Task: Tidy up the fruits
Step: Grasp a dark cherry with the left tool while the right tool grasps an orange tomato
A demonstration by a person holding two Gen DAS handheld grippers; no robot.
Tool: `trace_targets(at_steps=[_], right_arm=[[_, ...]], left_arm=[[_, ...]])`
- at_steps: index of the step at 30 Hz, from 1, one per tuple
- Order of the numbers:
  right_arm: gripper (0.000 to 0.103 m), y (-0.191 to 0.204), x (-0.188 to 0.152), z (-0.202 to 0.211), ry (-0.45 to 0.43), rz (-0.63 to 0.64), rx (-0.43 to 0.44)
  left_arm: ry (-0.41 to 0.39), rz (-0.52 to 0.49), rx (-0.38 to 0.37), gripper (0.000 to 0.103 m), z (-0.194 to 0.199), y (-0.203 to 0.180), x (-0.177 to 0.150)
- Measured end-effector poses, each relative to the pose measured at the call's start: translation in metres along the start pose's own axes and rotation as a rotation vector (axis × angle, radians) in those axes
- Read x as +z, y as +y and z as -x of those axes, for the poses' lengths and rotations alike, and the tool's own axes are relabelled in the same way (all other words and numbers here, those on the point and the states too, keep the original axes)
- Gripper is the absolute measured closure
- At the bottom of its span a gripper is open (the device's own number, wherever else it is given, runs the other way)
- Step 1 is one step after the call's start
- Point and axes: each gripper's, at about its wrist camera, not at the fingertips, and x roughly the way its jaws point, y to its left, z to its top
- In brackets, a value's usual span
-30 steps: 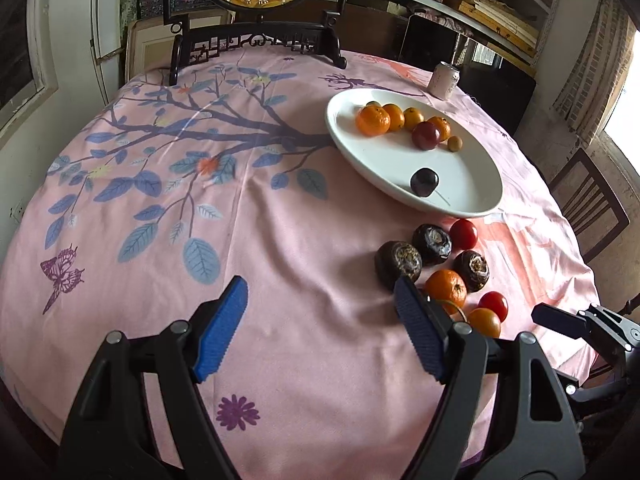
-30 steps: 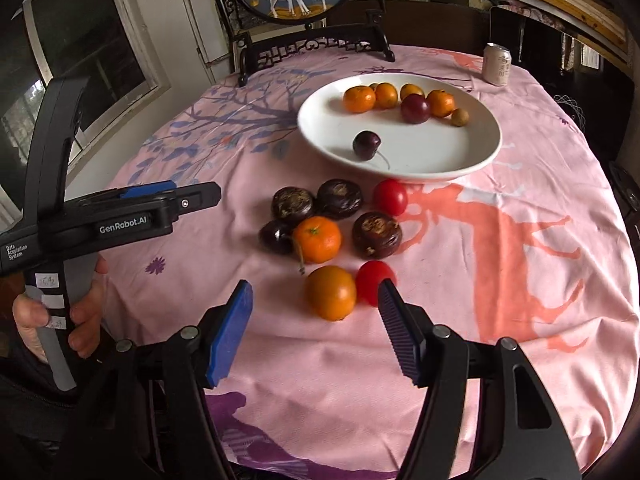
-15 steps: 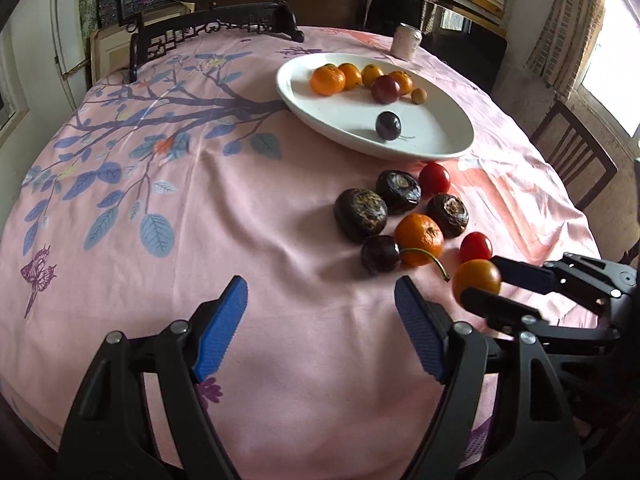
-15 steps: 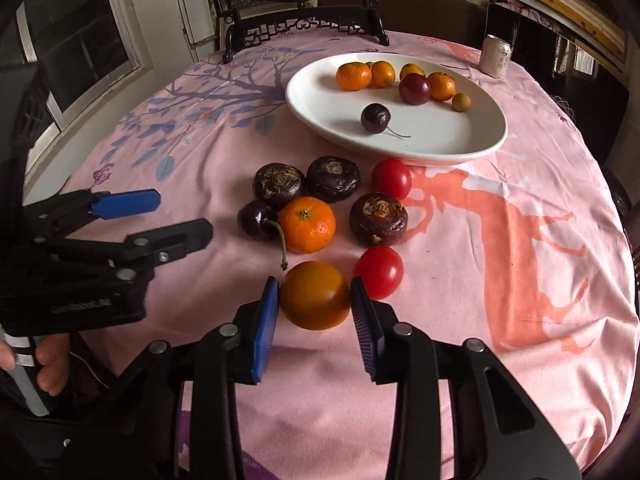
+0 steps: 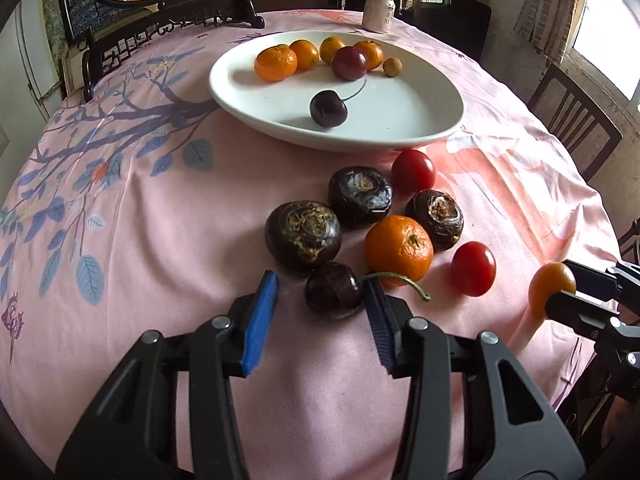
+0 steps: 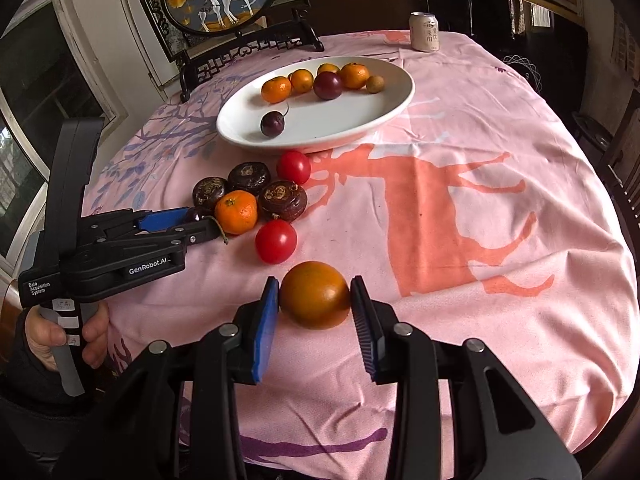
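Both closed in since a second ago: right gripper (image 6: 314,308) now clamps the orange tomato (image 6: 315,294); left gripper (image 5: 318,312) jaws closing around the dark cherry (image 5: 333,295). Both go to the white plate (image 5: 420,120) next.

Soft window daylight, gentle shadows, sharp centre, fisheye-warped dark edges.
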Motion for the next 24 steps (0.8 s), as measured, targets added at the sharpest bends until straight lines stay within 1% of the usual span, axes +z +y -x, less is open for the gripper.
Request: trace_targets(at_steps=[1,2,4,6,12,21,24], right_arm=[[0.066,0.0,0.0,0.0,0.0,0.0,0.003],[0.066,0.0,0.0,-0.001,0.0,-0.003,0.007],[0.066,0.0,0.0,-0.002,0.002,-0.007,0.015],[0.066,0.0,0.001,-0.001,-0.002,-0.01,0.018],[0.066,0.005,0.003,0.003,-0.014,0.001,0.02],[0.066,0.009,0.011,0.004,-0.019,0.012,0.014],[0.066,0.01,0.016,0.003,-0.022,0.016,0.011]], left_arm=[[-0.001,0.0,0.001,0.068,0.0,-0.001,0.001],[0.0,0.005,-0.005,0.076,0.001,-0.001,0.001],[-0.001,0.018,-0.046,0.076,0.004,0.0,0.002],[-0.024,0.006,-0.031,0.076,0.011,-0.003,0.0],[-0.059,0.006,-0.064,0.076,0.033,-0.007,-0.004],[-0.103,0.008,-0.069,0.076,0.057,-0.002,0.003],[-0.112,0.011,-0.05,0.076,0.061,0.005,0.013]])
